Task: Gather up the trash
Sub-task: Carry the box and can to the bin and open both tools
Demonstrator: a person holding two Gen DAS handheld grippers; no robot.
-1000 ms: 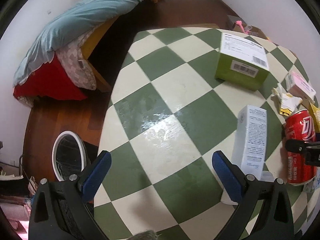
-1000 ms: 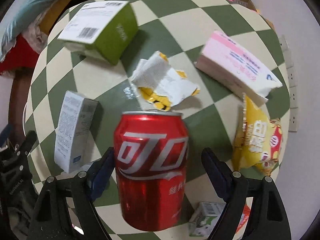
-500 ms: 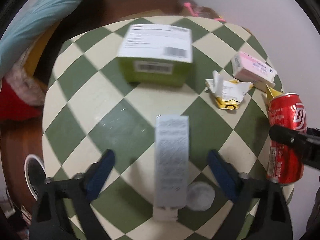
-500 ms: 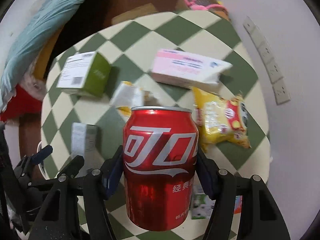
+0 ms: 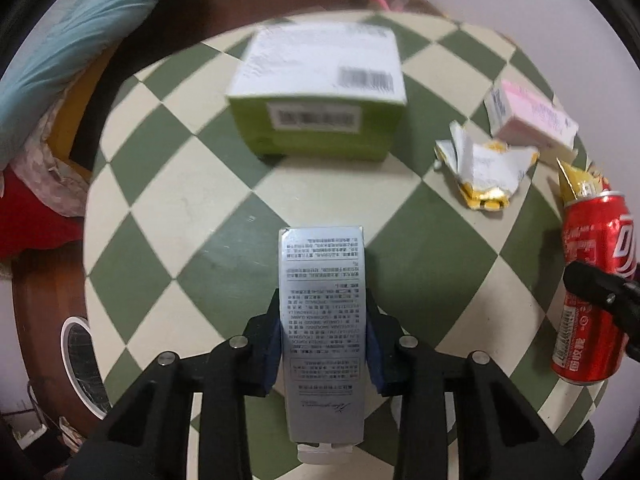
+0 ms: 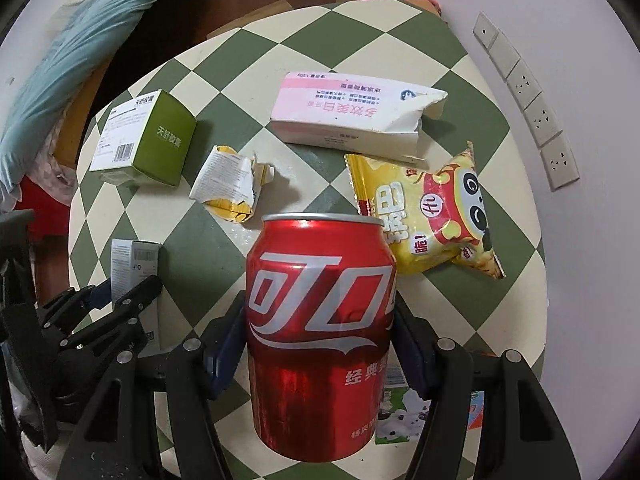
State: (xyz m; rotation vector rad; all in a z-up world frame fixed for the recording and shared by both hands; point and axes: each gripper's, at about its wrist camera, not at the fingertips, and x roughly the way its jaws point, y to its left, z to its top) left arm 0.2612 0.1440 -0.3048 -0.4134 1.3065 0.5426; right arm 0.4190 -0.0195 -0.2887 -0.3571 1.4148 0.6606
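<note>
My left gripper (image 5: 323, 344) is shut on a tall silver-grey carton (image 5: 322, 332) with printed text, held over the checked table (image 5: 192, 216). My right gripper (image 6: 320, 340) is shut on a red cola can (image 6: 320, 332), held upright above the table; the can also shows at the right of the left wrist view (image 5: 592, 284). On the table lie a green box (image 5: 320, 96), a crumpled white and yellow wrapper (image 6: 232, 180), a torn pink and white box (image 6: 352, 116) and a yellow snack bag (image 6: 432, 212).
A white-rimmed bin (image 5: 82, 364) stands on the floor left of the table. A small printed carton (image 6: 400, 412) lies under the can. A bed with a blue duvet (image 5: 68, 40) is at the far left. Wall sockets (image 6: 532, 108) line the right wall.
My left gripper swung right over the table and closed on the silver-grey carton. My right gripper closed on the cola can and lifted it.
</note>
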